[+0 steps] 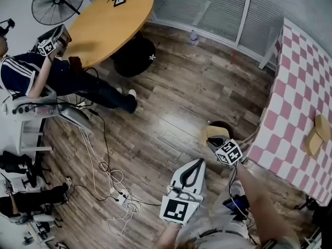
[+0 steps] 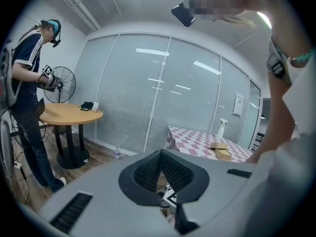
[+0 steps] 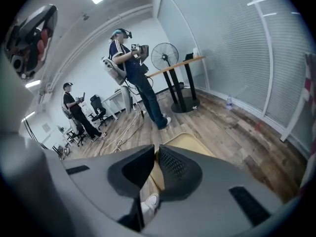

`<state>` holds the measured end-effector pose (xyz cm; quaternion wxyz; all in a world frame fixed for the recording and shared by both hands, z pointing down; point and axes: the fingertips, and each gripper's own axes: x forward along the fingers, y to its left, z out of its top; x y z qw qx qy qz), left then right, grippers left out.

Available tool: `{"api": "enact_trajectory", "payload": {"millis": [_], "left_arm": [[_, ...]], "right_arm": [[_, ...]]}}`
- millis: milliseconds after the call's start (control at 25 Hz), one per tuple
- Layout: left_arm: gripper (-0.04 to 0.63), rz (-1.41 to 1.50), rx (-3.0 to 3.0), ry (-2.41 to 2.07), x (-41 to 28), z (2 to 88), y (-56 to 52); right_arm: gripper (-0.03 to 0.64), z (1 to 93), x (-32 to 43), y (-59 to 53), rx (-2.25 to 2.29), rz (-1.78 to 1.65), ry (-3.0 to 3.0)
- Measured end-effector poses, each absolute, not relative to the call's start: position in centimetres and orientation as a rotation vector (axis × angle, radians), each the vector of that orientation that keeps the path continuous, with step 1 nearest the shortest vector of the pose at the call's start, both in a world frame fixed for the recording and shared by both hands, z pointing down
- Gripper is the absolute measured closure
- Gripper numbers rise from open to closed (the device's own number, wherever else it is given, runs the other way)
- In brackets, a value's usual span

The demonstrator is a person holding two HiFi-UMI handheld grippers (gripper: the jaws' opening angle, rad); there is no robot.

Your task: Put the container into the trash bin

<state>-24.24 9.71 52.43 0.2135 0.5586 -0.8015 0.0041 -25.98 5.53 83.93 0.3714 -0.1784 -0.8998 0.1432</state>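
In the head view a flat tan container (image 1: 209, 133) hangs just over the dark round trash bin (image 1: 224, 124), which stands on the floor by the checked table. My right gripper (image 1: 212, 140) is shut on the container's near edge. The right gripper view shows that edge of the tan container (image 3: 185, 143) pinched between the black pads (image 3: 173, 166), with the floor below. My left gripper (image 1: 199, 163) is lower and to the left over bare floor. Its pads (image 2: 174, 169) meet at the tip with nothing between them.
A table with a pink checked cloth (image 1: 290, 102) fills the right side and carries brown cardboard boxes (image 1: 316, 134). Cables and a power strip (image 1: 122, 197) lie on the wooden floor at the left. Farther off are a round wooden table (image 1: 109, 19), a fan (image 1: 58, 1) and a person (image 1: 31, 71).
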Motion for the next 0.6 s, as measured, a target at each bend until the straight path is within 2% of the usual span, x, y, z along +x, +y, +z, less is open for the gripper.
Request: {"api": "enact_trajectory", "payload": {"millis": [280, 600], "left_arm": [[0.589, 0.074, 1.582, -2.149, -22.9, 55.2, 8.8], [0.589, 0.047, 1.604, -2.108, -22.7, 55.7, 7.6]], "right_arm": [[0.592, 91.0, -25.0, 3.7, -0.366, 0.379, -2.215], [0.582, 94.9, -24.9, 2.3, -0.294, 0.321, -2.144]]}}
